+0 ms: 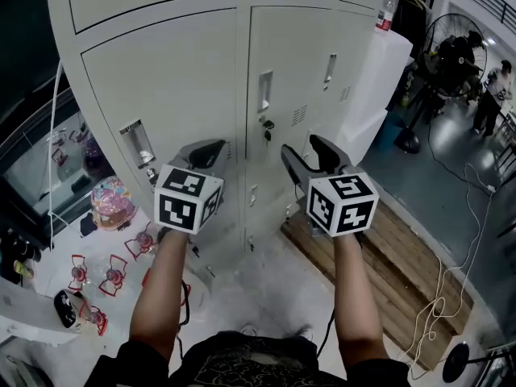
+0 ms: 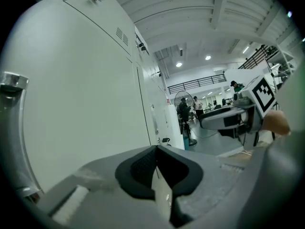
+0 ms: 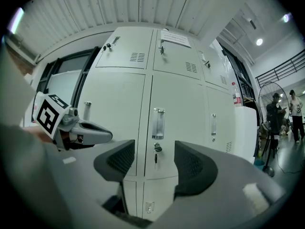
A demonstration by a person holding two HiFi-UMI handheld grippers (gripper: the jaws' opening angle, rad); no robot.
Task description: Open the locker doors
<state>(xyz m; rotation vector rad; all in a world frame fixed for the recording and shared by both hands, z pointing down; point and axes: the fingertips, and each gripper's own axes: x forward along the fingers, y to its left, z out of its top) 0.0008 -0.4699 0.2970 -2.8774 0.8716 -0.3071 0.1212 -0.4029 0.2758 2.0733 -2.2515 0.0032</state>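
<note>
A bank of pale grey lockers (image 1: pixel 193 79) stands in front of me, every door in view closed. The middle door (image 3: pixel 176 113) has a recessed metal handle (image 3: pixel 158 123) with a key (image 3: pixel 156 149) in the lock below it. My right gripper (image 3: pixel 155 163) is open and empty, a short way off this door, with handle and key framed between its jaws. In the head view it (image 1: pixel 306 150) is right of the key (image 1: pixel 267 126). My left gripper (image 1: pixel 211 145) is shut on nothing, close beside the left door (image 2: pixel 86 89), below and right of that door's handle (image 1: pixel 137 143).
A white cabinet (image 1: pixel 379 79) with a plastic bottle (image 1: pixel 387 10) on top adjoins the lockers on the right. A wooden pallet (image 1: pixel 403 256) and loose cables (image 1: pixel 451 289) lie on the floor. A fan (image 1: pixel 451 55) and people (image 1: pixel 492 95) are far right. Colourful items (image 1: pixel 113 204) lie left.
</note>
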